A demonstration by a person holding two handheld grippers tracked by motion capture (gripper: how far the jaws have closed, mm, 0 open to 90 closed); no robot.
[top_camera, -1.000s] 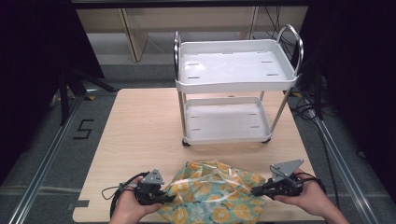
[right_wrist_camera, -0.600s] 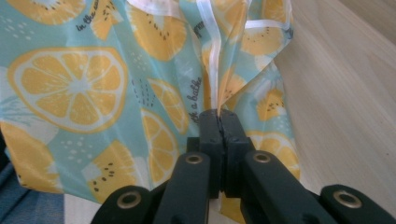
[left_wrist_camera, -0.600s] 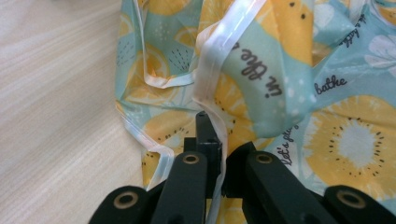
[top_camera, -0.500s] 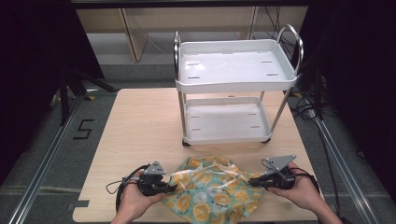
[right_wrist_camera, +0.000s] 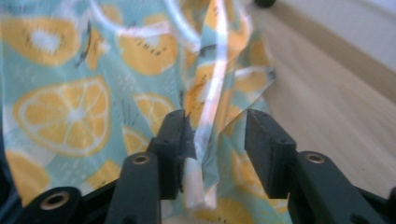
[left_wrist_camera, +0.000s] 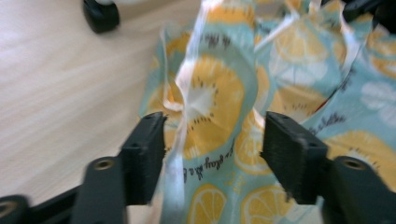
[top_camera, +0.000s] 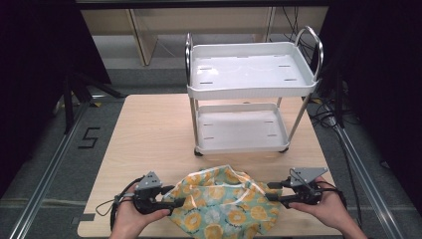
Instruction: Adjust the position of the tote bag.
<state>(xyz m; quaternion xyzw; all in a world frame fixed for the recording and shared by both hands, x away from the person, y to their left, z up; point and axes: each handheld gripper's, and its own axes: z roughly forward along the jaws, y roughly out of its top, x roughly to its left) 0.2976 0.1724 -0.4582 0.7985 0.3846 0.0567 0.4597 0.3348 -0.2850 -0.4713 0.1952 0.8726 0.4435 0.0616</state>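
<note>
A light-blue cloth (top_camera: 224, 201) printed with orange citrus slices lies rumpled on the wooden table (top_camera: 149, 129) near its front edge. My left gripper (top_camera: 171, 199) is at the cloth's left edge. Its jaws have just been opening and stand apart in the left gripper view (left_wrist_camera: 212, 135), with a fold of cloth (left_wrist_camera: 219, 93) loose between them. My right gripper (top_camera: 272, 191) is at the cloth's right edge. Its jaws have also just been opening (right_wrist_camera: 215, 130), and a pale hem of the cloth (right_wrist_camera: 60, 112) hangs between them without being pressed.
A white two-shelf cart (top_camera: 251, 89) with chrome handles stands on the far right half of the table, just beyond the cloth. One black caster (left_wrist_camera: 100, 14) is close to the cloth's far edge. Bare wood lies to the left of the cart.
Both grippers, shut on the cloth's side edges before, now have their jaws apart. The cloth, held stretched between them, has slackened and bunched up in the middle.
</note>
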